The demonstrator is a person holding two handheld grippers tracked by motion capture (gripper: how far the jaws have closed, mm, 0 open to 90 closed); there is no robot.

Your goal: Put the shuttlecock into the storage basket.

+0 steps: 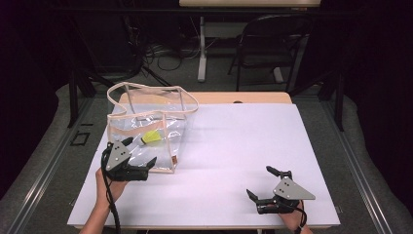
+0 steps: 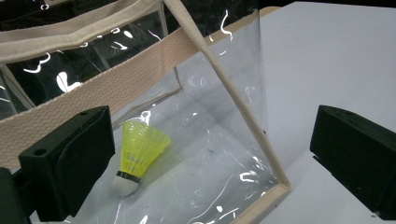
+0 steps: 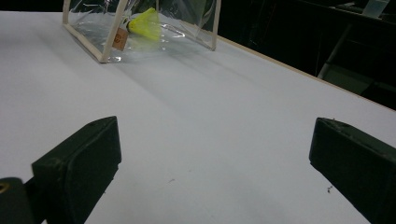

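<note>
- Clear tote bag (image 1: 146, 124) is stood upright at the counter's (image 1: 234, 146) far left; yellow shuttlecock (image 1: 152, 138) is seen lying on the bag floor, cork end toward the left gripper
- Left gripper (image 1: 140, 155) is held against the bag's near wall, jaws apart, nothing clamped; near bottom corner seam (image 2: 275, 179) is seen between the jaws in the left gripper view
- Right gripper (image 1: 265, 184) is rested on the counter near right, well apart from the bag, jaws apart, empty
- Judged step: bag is to be steadied or gripped by the left; the stiff beige trim (image 2: 224, 88) is best clamped, not the slippery film; closing is best done slowly so the bag is not tipped
</note>
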